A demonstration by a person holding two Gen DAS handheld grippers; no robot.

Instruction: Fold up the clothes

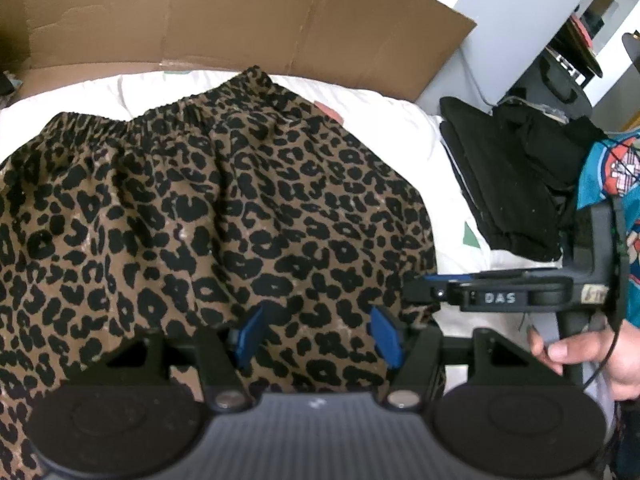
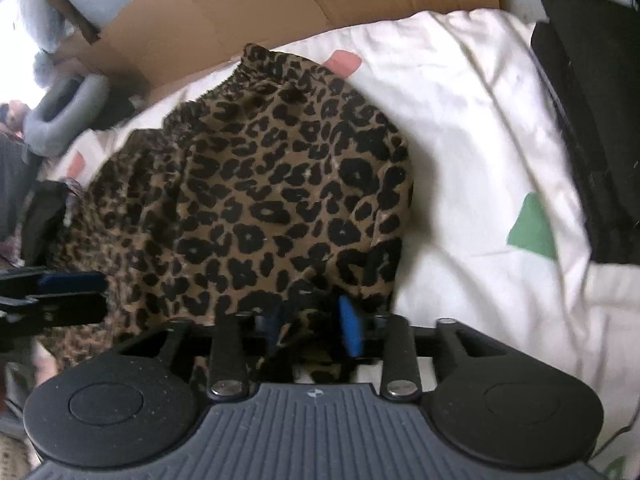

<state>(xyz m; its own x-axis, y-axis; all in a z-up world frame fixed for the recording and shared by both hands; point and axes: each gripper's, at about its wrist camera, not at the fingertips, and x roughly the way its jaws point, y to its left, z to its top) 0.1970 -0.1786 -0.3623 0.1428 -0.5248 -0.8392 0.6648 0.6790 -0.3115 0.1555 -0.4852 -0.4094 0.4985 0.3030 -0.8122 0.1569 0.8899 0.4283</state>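
A leopard-print garment (image 1: pixel 192 208) with an elastic waistband lies spread on a white bedsheet (image 1: pixel 384 120). My left gripper (image 1: pixel 320 336) hovers over its near part with the blue pads apart and nothing between them. My right gripper (image 1: pixel 416 292) comes in from the right at the garment's right edge. In the right wrist view the garment (image 2: pixel 272 200) bunches up between the blue pads of my right gripper (image 2: pixel 312 320), which pinch a fold of the cloth. The left gripper's fingers (image 2: pixel 60 292) show at the left edge.
A brown cardboard sheet (image 1: pixel 224 16) stands behind the bed. A stack of black folded clothes (image 1: pixel 508 184) lies on the right of the sheet; it also shows in the right wrist view (image 2: pixel 592 120). A grey cushion (image 2: pixel 64 112) sits at the far left.
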